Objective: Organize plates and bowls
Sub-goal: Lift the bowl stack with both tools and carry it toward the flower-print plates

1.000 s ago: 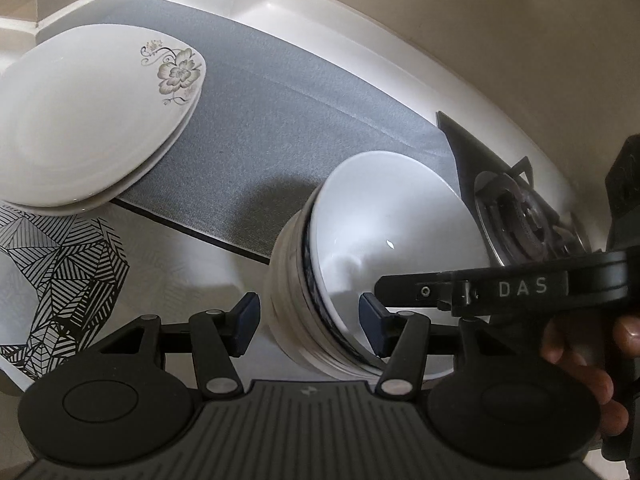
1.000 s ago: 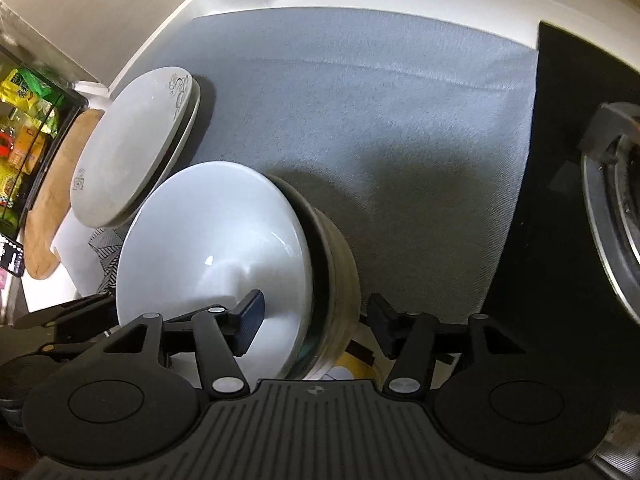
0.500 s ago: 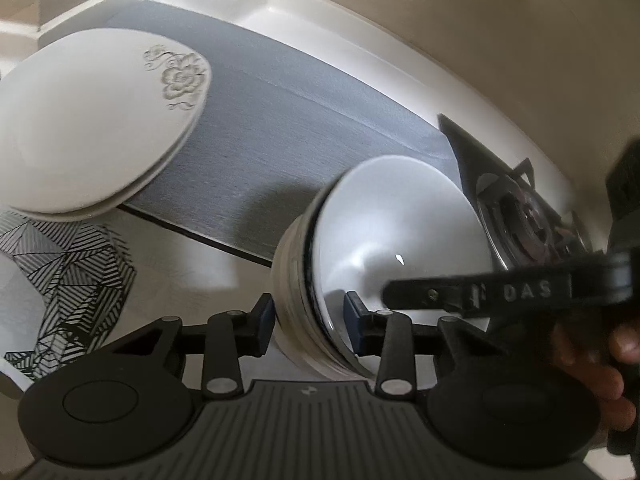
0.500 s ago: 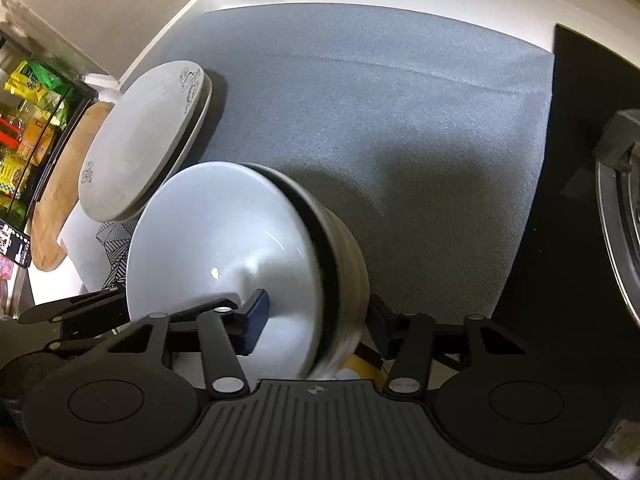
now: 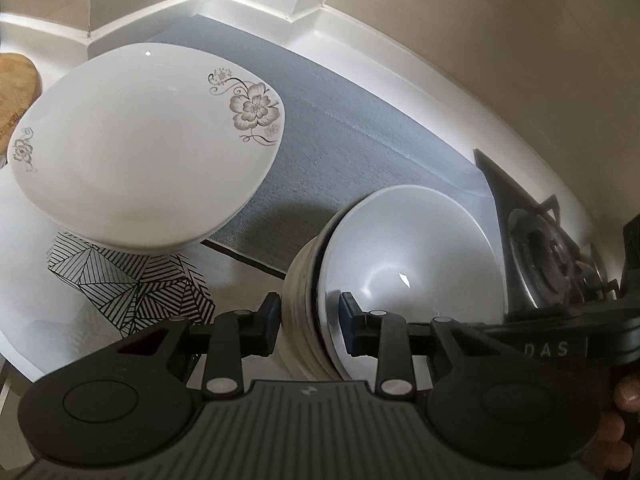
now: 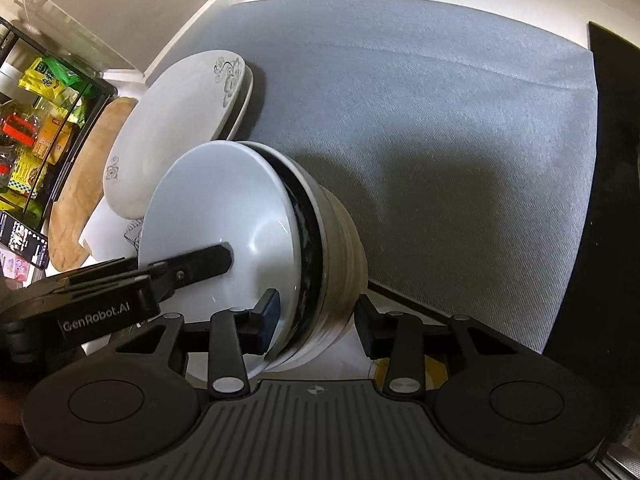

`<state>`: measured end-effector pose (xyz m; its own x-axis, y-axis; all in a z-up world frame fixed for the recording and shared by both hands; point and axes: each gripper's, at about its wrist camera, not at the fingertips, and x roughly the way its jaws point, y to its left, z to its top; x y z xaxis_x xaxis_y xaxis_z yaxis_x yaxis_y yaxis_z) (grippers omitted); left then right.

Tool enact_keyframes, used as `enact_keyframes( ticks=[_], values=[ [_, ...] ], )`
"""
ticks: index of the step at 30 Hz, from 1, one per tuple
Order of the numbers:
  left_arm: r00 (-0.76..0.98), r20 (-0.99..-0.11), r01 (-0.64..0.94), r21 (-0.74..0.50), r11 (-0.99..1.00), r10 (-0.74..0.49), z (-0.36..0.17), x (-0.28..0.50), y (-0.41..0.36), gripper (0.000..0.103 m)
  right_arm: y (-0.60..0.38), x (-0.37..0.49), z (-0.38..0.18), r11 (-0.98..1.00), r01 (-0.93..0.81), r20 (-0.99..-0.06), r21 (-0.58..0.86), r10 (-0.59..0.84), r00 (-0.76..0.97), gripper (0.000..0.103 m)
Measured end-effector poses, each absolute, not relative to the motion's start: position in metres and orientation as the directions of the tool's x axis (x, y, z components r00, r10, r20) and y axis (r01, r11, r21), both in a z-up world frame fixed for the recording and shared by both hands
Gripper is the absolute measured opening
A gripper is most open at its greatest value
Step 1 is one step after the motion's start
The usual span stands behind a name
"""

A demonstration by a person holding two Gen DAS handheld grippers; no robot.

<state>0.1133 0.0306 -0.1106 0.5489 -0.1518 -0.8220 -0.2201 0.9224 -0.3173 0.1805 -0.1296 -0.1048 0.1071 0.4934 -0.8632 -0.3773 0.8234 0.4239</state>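
Already both tongs, left (image 5: pixel 308 322) and right (image 6: pixel 316 316), have just been closing and now clamp opposite rims of our nested bowls (image 5: pixel 400 264). Plates (image 5: pixel 136 152) sit stacked on the bench (image 6: pixel 420 120); placing the bowls remains.

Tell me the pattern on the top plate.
White with grey flower prints near two corners on the plate; clearest in the left wrist view.

Two flowered plates (image 6: pixel 176 136) in one stack, at least three nested bowls (image 6: pixel 248 248) – exact number unclear – and two grippers (image 6: pixel 316 316).
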Motion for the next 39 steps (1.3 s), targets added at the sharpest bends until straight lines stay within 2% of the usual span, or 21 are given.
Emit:
enact_keyframes(
  ticks=[6, 10, 23, 31, 39],
  values=[
    [0.552, -0.823, -0.219, -0.302, 0.928, -0.138, -0.111, 0.113, 0.026, 0.038, -0.128, 0.178, -0.098, 0.836, -0.415, -0.867, 0.358, 0.463, 0.184, 0.043],
    [0.548, -0.824, -0.216, -0.301, 0.929, -0.140, -0.112, 0.116, 0.025, 0.040, -0.127, 0.181, -0.098, 0.841, -0.420, -0.881, 0.340, 0.442, 0.171, 0.050],
    [0.552, -0.821, -0.215, -0.308, 0.927, -0.145, -0.113, 0.113, 0.026, 0.040, -0.120, 0.182, -0.102, 0.829, -0.410, -0.876, 0.380, 0.465, 0.130, 0.050],
    [0.555, -0.819, -0.198, -0.303, 0.932, -0.148, -0.112, 0.112, 0.026, 0.039, -0.130, 0.182, -0.103, 0.829, -0.373, -0.858, 0.416, 0.494, 0.142, 0.043],
    [0.563, -0.810, -0.179, -0.314, 0.932, -0.165, -0.111, 0.110, 0.025, 0.037, -0.137, 0.177, -0.102, 0.835, -0.347, -0.848, 0.426, 0.502, 0.167, 0.040]
  ],
)
